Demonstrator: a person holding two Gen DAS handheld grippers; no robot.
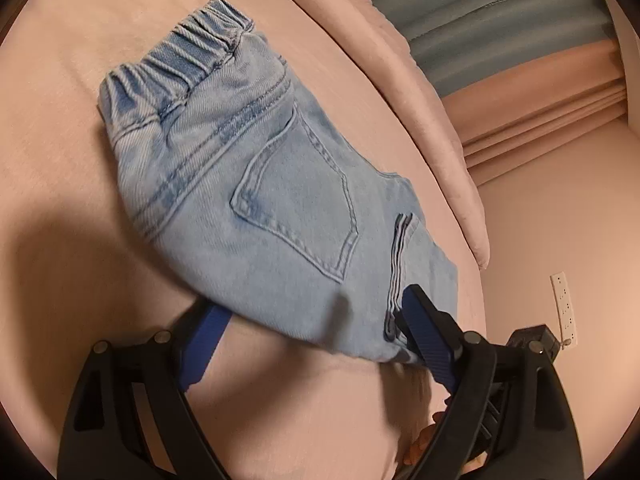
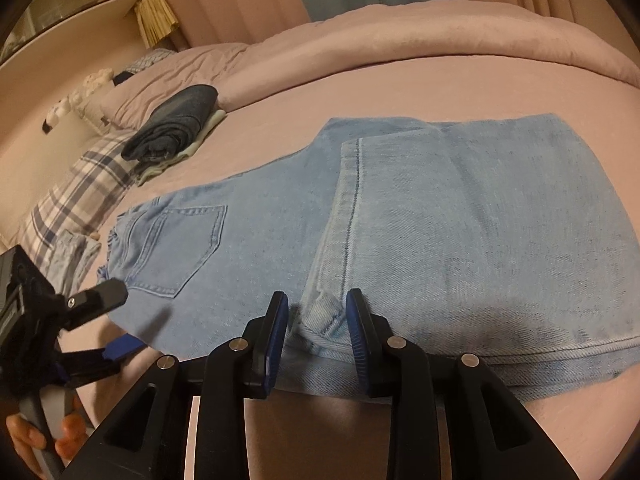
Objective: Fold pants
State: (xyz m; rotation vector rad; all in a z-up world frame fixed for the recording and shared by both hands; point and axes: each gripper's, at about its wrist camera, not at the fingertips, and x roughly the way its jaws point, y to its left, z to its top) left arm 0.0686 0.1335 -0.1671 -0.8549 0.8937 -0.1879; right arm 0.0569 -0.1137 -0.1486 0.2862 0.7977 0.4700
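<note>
A pink bedsheet (image 2: 280,128) covers the bed, with a thick pink duvet (image 2: 400,44) bunched along its far edge. A stack of folded dark denim clothes (image 2: 176,128) sits near a blue-and-white plaid pillow (image 2: 76,196). Grey-blue curtains (image 1: 500,12) hang behind, and a white wall socket (image 1: 563,304) shows.

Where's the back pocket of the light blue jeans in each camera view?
Left wrist view: back pocket sits mid-frame, below the elastic waistband.
Right wrist view: back pocket lies left of centre, beside the left gripper.
Shared landmark: the pink bedsheet under the jeans.
</note>
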